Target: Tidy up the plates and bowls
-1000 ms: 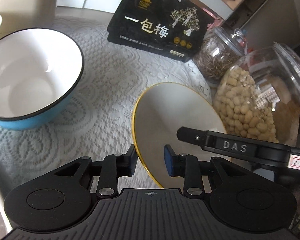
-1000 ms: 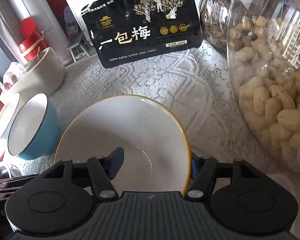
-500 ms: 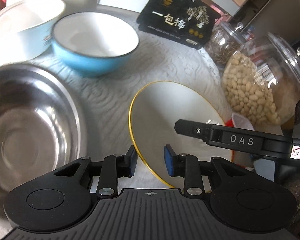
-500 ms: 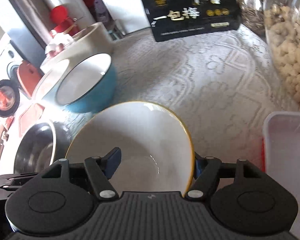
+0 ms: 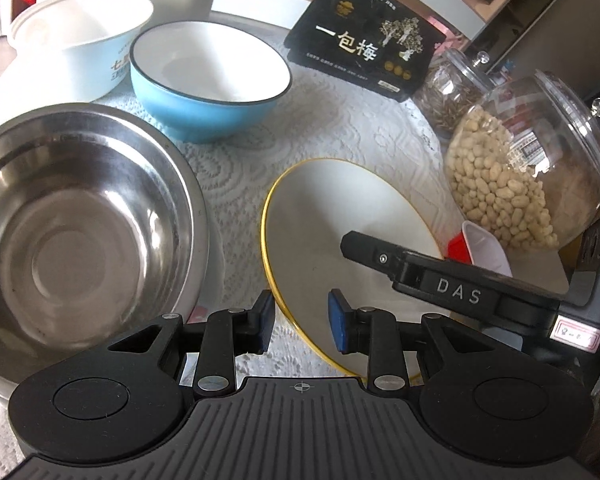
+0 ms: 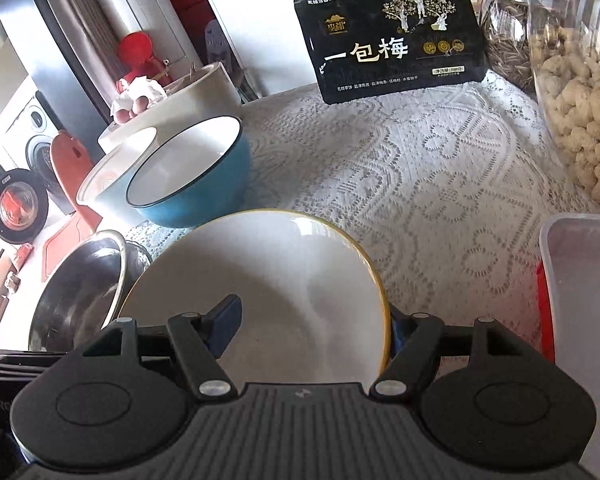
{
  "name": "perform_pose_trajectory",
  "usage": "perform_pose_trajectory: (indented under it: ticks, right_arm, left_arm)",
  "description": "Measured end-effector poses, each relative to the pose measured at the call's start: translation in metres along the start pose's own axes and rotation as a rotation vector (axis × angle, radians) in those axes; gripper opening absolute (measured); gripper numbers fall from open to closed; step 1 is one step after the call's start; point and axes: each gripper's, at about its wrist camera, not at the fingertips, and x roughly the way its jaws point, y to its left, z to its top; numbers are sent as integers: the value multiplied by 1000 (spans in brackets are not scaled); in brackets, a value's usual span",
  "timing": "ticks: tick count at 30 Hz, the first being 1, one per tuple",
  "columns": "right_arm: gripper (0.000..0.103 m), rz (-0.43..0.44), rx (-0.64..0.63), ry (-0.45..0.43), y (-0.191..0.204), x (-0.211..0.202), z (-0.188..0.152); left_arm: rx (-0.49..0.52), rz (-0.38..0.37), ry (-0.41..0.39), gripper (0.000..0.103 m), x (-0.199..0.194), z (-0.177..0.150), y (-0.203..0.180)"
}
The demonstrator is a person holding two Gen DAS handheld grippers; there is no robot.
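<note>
From the left wrist view, the left gripper [image 5: 302, 322] has its blue pads set a narrow way apart, one on either side of the near rim of the yellow-rimmed plate [image 5: 340, 216]; the rim passes between them, and whether either pad touches it cannot be told. The plate is white inside and holds nothing. The right gripper [image 5: 384, 258] reaches in over the plate from the right. To the left sits a steel bowl [image 5: 80, 216], shiny and bare within. Behind it stands a blue bowl [image 5: 210, 80], white inside with a dark rim and nothing in it, and just beside that a white bowl [image 5: 80, 40] with printed lettering on its side. On the right a glass jar [image 5: 528, 168] is partly filled with pale peanuts, a second jar [image 5: 452, 88] behind it holds dark seeds, and a black snack bag [image 5: 364, 36] stands at the back of the lace tablecloth [image 5: 340, 128]. From the right wrist view, the right gripper [image 6: 312, 328] is set wide across the plate [image 6: 260, 280], one pad over the inside, the other outside the rim on the right; whether it grips cannot be told. The plate is tilted, its left edge just beside the steel bowl [image 6: 80, 300]. The blue bowl [image 6: 192, 176] and the white bowl [image 6: 104, 176] stand touching behind. A clear plastic box [image 6: 580, 280] sits at the right edge, its contents unclear, beside the peanut jar [image 6: 580, 100].
</note>
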Motion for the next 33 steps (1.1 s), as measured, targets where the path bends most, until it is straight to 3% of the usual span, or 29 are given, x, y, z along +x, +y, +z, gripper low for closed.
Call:
perform_pose_trajectory:
  ticks: [18,24,27,31,33]
  right_arm:
    - [72,-1,0,1,0,0,-6]
    - [76,-11,19,-41,-4,-6,-4]
    - [76,-36,41,-71,-8,-14,2]
    - [78,-25,51,-119,-8,-40,28]
    - [78,-47,27,-117,-2,-45,51]
  left_arm:
    - [-8,17,9,32,0,-4,-4]
    - [-35,-12,-52,31,-18,1,3]
    - [-53,-17,-78,31,-25,18,12]
    - [-103,-80,-133,28,-36,62,42]
    - [-122,-18,-162,28,-39,83,59]
